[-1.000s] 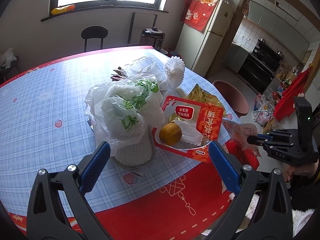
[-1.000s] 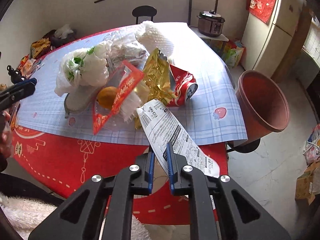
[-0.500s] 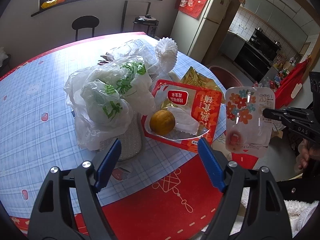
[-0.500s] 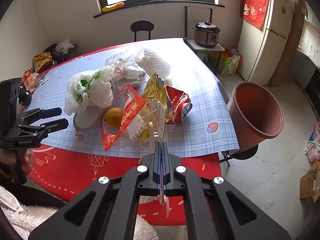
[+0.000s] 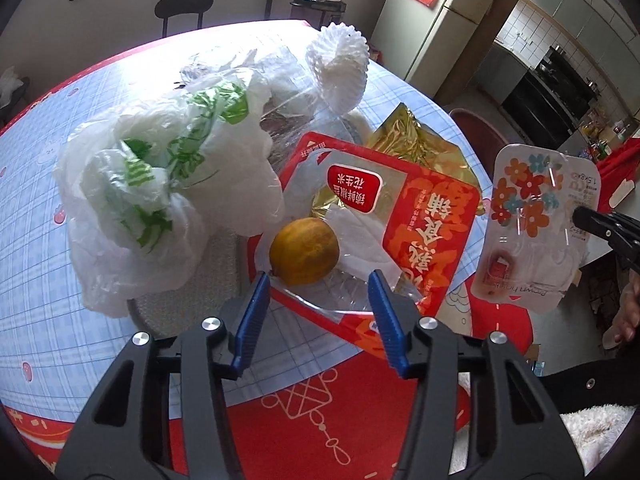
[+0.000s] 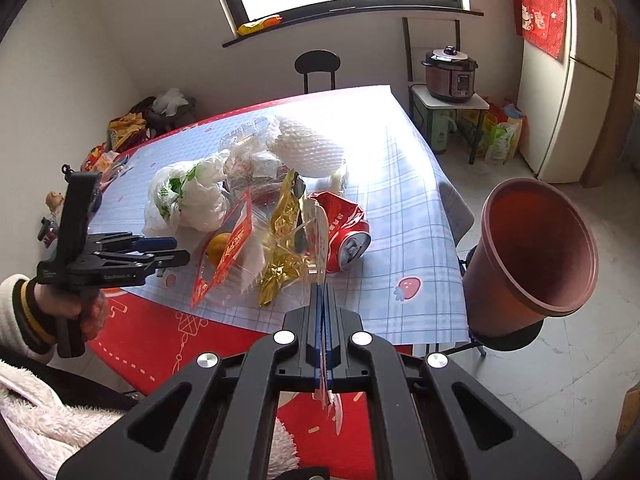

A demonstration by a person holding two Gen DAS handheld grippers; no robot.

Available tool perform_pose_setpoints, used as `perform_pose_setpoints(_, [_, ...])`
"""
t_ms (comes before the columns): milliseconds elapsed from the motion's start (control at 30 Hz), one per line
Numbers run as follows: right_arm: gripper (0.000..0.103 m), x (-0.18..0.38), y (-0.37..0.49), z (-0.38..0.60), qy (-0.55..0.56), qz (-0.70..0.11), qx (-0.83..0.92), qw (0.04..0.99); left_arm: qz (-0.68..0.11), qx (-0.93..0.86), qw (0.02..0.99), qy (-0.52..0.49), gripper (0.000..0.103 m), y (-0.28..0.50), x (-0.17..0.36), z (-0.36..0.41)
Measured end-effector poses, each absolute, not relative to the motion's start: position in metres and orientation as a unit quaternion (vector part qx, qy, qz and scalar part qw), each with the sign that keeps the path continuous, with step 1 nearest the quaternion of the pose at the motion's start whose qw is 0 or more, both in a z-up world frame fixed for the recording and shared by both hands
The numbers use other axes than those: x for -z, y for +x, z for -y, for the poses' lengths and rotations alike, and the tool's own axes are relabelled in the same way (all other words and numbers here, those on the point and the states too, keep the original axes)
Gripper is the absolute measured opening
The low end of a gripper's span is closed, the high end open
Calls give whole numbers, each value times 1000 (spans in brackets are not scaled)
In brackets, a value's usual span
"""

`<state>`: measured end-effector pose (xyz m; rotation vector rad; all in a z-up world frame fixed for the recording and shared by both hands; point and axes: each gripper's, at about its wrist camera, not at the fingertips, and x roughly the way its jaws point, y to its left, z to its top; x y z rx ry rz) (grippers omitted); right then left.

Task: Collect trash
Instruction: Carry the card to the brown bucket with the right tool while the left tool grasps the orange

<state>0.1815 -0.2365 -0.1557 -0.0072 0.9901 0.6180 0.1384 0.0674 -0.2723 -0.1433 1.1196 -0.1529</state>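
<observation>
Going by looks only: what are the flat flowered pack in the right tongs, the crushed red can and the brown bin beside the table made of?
Flowered pack: seemingly thin clear plastic over a printed card; glossy glints, see-through lower part, edge-on it is sheet-thin.
Red can: likely thin aluminium; dented printed wall, bare silvery top.
Brown bin: probably moulded plastic; smooth, uniform matte colour, rolled rim.
</observation>
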Motion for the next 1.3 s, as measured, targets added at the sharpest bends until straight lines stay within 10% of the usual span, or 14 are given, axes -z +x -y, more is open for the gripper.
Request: perform_pose_setpoints(1300, [3,156,190,254,30,-455,-274,847,-525,61,849,-24,53,169,286,-32])
